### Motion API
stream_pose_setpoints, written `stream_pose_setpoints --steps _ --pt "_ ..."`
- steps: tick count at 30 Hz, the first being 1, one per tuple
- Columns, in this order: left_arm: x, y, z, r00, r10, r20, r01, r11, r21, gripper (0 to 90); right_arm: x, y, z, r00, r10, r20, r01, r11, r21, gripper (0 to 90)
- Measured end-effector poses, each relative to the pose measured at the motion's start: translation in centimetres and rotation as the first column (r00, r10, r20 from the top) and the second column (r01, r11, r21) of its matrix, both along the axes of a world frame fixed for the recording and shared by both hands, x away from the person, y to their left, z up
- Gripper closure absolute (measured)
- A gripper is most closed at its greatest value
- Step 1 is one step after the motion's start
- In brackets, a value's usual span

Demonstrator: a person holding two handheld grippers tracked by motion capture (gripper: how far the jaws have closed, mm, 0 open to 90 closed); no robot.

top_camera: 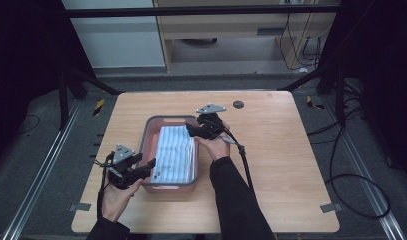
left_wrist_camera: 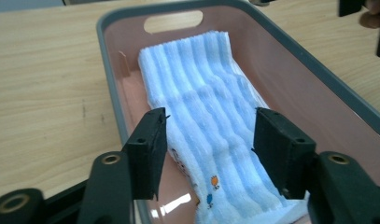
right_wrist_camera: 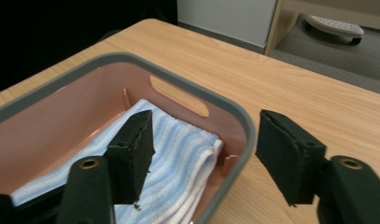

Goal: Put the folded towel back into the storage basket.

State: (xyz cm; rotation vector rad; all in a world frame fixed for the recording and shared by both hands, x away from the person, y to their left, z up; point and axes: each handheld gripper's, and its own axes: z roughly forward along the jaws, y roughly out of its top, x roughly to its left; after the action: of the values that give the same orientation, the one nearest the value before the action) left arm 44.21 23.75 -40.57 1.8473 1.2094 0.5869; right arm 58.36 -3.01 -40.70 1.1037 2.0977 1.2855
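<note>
Left gripper (top_camera: 150, 165) sits at the near left corner of the pink basin (top_camera: 147, 135), jaws spread wide and empty; in the left gripper view they straddle the near end of the folded towel (left_wrist_camera: 211, 121) without touching it, the left jaw over the grey rim, the right jaw over the cloth.

Towel, blue and white striped, lies flat inside the basin, running from the near wall to just short of the far handle slot, set toward the right wall. Basin stands near the middle of the wooden table (top_camera: 271, 150).

Right gripper (top_camera: 190, 130) is at the basin's far right corner, jaws also wide and holding nothing. In the right gripper view one jaw hangs inside over the towel's far folded edge, the other outside the rim, so the basin wall lies between them.

Risks, as judged:
- Right jaws closing where they stand would likely pinch the basin wall rather than the cloth, dragging or tipping the basin.
- Left jaw over the rim could catch the lip on descent and shove the basin.
- Gripping only the top layer at either end could unfold the towel on lifting.
- Uneven lift between the two hands would let the towel sag and snag on the rim.

Markings: small orange and blue printed figures near the towel's near edge; no brand, label or legible writing found
</note>
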Motion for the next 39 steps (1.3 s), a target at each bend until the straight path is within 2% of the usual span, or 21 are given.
stream_pose_setpoints --steps 4,6,9,10,12,15,18,23,24,25,29,32,33,39 --pt "0.0 0.8 0.3 0.9998 -0.004 0.021 0.004 1.0 -0.005 35.7 -0.6 -1.3 0.6 0.9999 -0.01 0.007 0.01 1.0 0.017 29.0" --pt "0.1 1.3 0.4 0.9996 -0.01 0.025 0.011 0.9998 -0.015 31.8 -1.4 -3.1 1.3 0.9997 -0.023 0.008 0.022 0.999 0.044 26.7" --pt "0.2 2.0 0.4 0.999 -0.006 0.045 0.007 0.9999 -0.012 28.5 -2.1 -5.0 1.5 0.9994 -0.035 0.006 0.034 0.998 0.044 25.0" --pt "0.2 2.3 0.4 0.9987 -0.003 0.051 0.004 0.9999 -0.011 28.5 -2.1 -5.0 1.5 0.9994 -0.035 0.006 0.034 0.998 0.044 25.0" --pt "0.4 2.9 0.4 0.9979 0.015 0.063 -0.014 0.9999 -0.01 26.9 -2.9 -7.0 1.5 0.9986 -0.053 0.005 0.053 0.997 0.051 23.8" --pt "0.5 3.3 0.3 0.9975 0.018 0.068 -0.018 0.9998 -0.008 25.1 -3.8 -9.0 1.3 0.9974 -0.071 0.007 0.071 0.995 0.064 22.8" --pt "0.7 4.1 0.2 0.9966 0.033 0.076 -0.034 0.9993 0.015 24.3 -4.7 -11.0 0.8 0.9968 -0.08 -0.002 0.08 0.994 0.071 21.5" --pt "0.8 5.2 0.1 0.9957 0.054 0.076 -0.056 0.9983 0.017 23.3 -6.3 -14.2 -0.4 0.9942 -0.106 -0.018 0.107 0.992 0.072 20.7" --pt "0.9 5.5 0.0 0.9952 0.064 0.074 -0.065 0.9977 0.017 23.3 -6.3 -14.2 -0.4 0.9942 -0.106 -0.018 0.107 0.992 0.072 20.7" --pt "0.9 5.9 -0.1 0.9951 0.071 0.07 -0.072 0.9973 0.017 23.2 -7.0 -15.5 -1.2 0.9929 -0.115 -0.027 0.117 0.991 0.059 20.5" --pt "0.9 7.0 -0.8 0.9939 0.09 0.064 -0.092 0.9954 0.027 22.7 -7.9 -17.0 -2.1 0.9915 -0.125 -0.037 0.127 0.991 0.052 20.4" --pt "0.9 7.8 -1.4 0.993 0.104 0.057 -0.106 0.9935 0.041 22.7 -8.7 -18.9 -3.0 0.9881 -0.146 -0.048 0.148 0.989 0.031 19.9" --pt "0.9 8.4 -1.9 0.9927 0.111 0.047 -0.113 0.9922 0.051 22.7 -9.2 -20.1 -3.4 0.9843 -0.167 -0.055 0.17 0.984 0.045 20.0" --pt "0.8 9.8 -3.0 0.9891 0.143 0.033 -0.145 0.9875 0.061 22.8 -10.2 -21.8 -4.7 0.9769 -0.204 -0.064 0.206 0.978 0.031 19.8"
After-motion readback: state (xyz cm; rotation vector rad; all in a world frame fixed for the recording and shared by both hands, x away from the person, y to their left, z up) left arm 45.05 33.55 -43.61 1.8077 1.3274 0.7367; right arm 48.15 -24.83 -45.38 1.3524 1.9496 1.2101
